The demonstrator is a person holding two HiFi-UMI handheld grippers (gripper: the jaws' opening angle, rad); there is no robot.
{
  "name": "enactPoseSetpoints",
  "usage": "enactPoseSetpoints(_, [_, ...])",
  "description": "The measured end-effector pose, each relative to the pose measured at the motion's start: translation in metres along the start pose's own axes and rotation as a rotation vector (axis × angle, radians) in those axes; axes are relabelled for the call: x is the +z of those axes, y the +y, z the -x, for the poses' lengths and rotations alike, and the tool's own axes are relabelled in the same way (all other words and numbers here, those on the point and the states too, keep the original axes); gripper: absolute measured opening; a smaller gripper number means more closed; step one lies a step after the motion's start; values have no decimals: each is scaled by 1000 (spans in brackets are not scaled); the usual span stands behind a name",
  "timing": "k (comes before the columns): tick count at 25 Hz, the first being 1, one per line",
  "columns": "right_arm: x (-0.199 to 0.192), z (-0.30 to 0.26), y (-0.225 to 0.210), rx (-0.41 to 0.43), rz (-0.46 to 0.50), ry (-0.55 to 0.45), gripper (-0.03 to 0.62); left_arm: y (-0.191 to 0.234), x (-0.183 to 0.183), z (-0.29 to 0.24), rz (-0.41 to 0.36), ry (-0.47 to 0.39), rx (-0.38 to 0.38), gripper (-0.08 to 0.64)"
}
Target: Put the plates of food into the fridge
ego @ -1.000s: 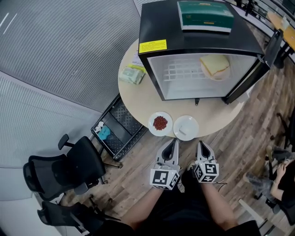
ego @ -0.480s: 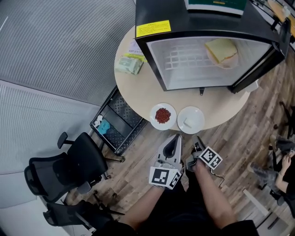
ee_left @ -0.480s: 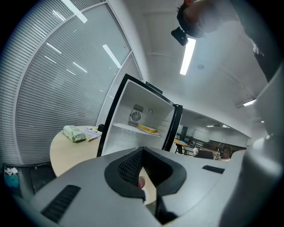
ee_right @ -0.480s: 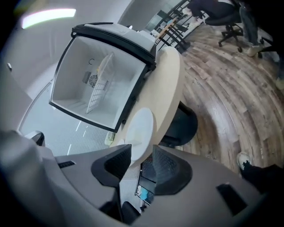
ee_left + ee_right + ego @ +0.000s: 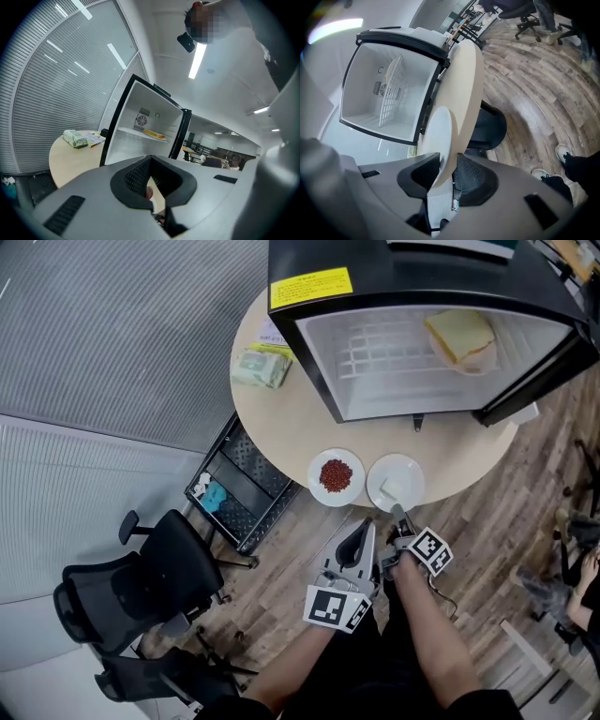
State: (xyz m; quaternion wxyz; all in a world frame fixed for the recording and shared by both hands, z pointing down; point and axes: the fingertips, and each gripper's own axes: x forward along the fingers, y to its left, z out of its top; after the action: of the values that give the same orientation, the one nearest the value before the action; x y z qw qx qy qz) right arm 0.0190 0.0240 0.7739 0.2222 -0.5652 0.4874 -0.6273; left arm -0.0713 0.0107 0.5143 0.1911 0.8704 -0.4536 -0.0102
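okay so, one plate is done by the look of it: the sandwich plate (image 5: 461, 338) sits on the shelf inside the open fridge (image 5: 422, 277). two are left, both on the surface (image 5: 281, 423) near its front edge: the plate with red stuff (image 5: 337, 476) and the white plate (image 5: 396, 482) just beside it.

my right hand-held gripper (image 5: 397, 517) is at the near rim of the white plate. its jaws are opening, with the rim between them but not clamped as far as i can see. the left hand-held gripper (image 5: 364, 531) hangs just off the edge of the surface, jaws together on nothing.

around: a green packet (image 5: 260, 367) left of the fridge, plus a black cart (image 5: 239, 488) and an office chair (image 5: 141, 582) down on the floor. the doorway looks clear. the sandwich plate takes the right end of the shelf, so i'd aim left.
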Motion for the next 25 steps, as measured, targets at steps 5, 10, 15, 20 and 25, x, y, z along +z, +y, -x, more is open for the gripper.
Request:
enactPoseSetpoints(5, [-6, 20, -5, -8, 19, 4, 61, 4, -5, 2, 2, 19, 1, 5])
enactPoseSetpoints(10, [-7, 36, 1, 65, 1, -6, 33, 5, 1, 0, -3, 16, 2, 5])
enactPoseSetpoints(15, [-3, 44, 9, 97, 18, 6, 18, 5, 9, -5, 4, 10, 1, 5])
enactPoseSetpoints(20, [6, 49, 21, 124, 30, 3, 18, 0, 33, -12, -22, -14, -20, 5])
enactPoseSetpoints(25, [25, 67, 68, 199, 59, -27, 18, -3, 55, -7, -33, -1, -19, 5])
